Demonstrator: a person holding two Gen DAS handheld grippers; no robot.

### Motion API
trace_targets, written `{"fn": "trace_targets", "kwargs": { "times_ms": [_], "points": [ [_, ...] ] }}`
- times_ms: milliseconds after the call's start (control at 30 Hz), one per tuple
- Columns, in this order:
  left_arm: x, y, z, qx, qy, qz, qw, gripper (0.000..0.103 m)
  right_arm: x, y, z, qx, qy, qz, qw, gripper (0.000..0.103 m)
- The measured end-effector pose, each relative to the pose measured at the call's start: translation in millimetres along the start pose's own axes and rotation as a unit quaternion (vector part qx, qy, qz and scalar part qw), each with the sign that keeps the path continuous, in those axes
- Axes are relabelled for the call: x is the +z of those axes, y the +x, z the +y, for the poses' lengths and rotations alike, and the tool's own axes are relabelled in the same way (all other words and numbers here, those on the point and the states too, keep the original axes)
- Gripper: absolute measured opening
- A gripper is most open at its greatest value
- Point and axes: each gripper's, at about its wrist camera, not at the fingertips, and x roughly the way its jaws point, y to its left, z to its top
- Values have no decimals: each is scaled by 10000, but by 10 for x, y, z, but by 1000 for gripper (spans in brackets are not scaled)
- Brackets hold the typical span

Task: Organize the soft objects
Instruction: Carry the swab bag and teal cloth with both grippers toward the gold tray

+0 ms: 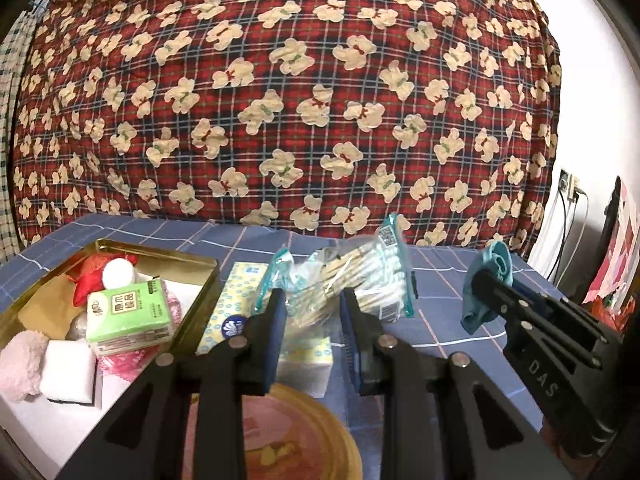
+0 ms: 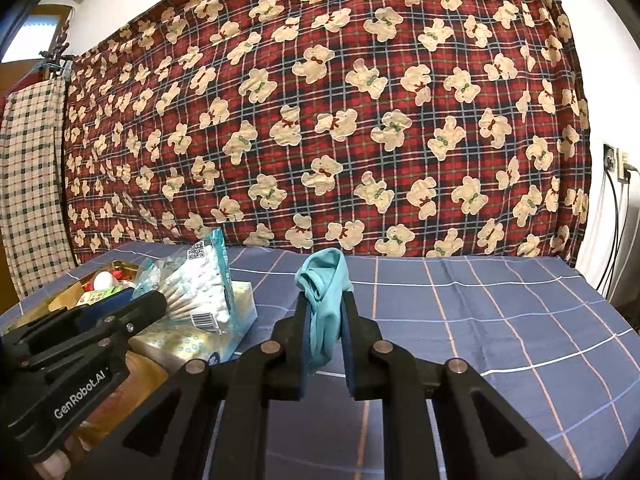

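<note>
gold tin (image 1: 208,276) w/ tissue pack (image 1: 128,316), L claw (image 1: 312,304) grasping swab bag (image 1: 360,276), R claw (image 2: 324,312) grasping teal cloth (image 2: 326,284)

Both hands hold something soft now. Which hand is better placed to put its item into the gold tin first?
Left, probably. The left gripper holds the cotton swab bag just beside the gold tin. The right gripper, shut on the teal cloth, is farther away, with the left gripper between it and the tin.

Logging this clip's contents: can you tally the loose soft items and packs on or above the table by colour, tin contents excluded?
Teal: 1, the cloth clamped in the right hand-held gripper
Clear with white: 1, the cotton swab bag held by the left hand-held gripper
Yellow and blue: 1, the tissue pack beside the gold tin
Total: 3
</note>
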Motion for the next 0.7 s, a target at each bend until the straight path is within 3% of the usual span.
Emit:
{"fn": "trace_targets", "kwargs": {
  "times_ms": [700],
  "points": [
    [15, -22, 258, 83, -244, -15, 9997, 25, 3, 71, 361, 188, -113, 13, 9998, 15]
  ]
}}
